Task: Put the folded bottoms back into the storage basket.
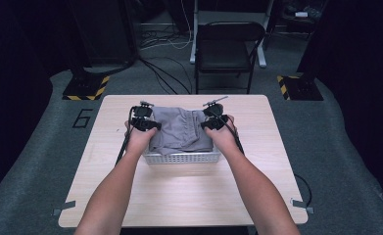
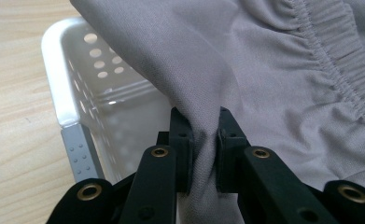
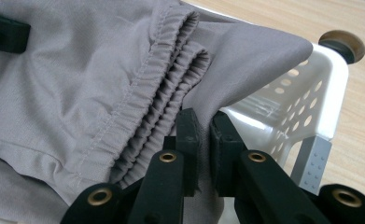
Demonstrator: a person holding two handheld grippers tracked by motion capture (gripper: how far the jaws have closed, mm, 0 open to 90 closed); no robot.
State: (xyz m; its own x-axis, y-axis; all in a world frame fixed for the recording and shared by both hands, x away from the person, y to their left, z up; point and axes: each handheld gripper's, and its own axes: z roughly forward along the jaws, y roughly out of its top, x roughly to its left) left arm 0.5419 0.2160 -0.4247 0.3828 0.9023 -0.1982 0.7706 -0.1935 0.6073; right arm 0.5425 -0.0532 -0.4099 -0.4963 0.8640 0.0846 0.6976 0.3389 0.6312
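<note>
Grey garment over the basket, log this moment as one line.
left hand-held gripper shut on grey garment | right hand-held gripper shut on grey garment | garment over white basket

Each black hand-held gripper (image 2: 203, 140) has brass-ringed screw holes and a trailing cable.

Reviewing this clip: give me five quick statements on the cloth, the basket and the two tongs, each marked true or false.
1. The left tongs pinch a fold of the grey garment. True.
2. The right tongs hang open above the table. False: they are shut on the garment's fabric beside its elastic waistband.
3. The white perforated basket sits on the wooden table. True.
4. The garment lies flat on the floor. False: it is held over the basket between the two tongs.
5. A black folding chair stands beyond the table's far edge. True.
</note>
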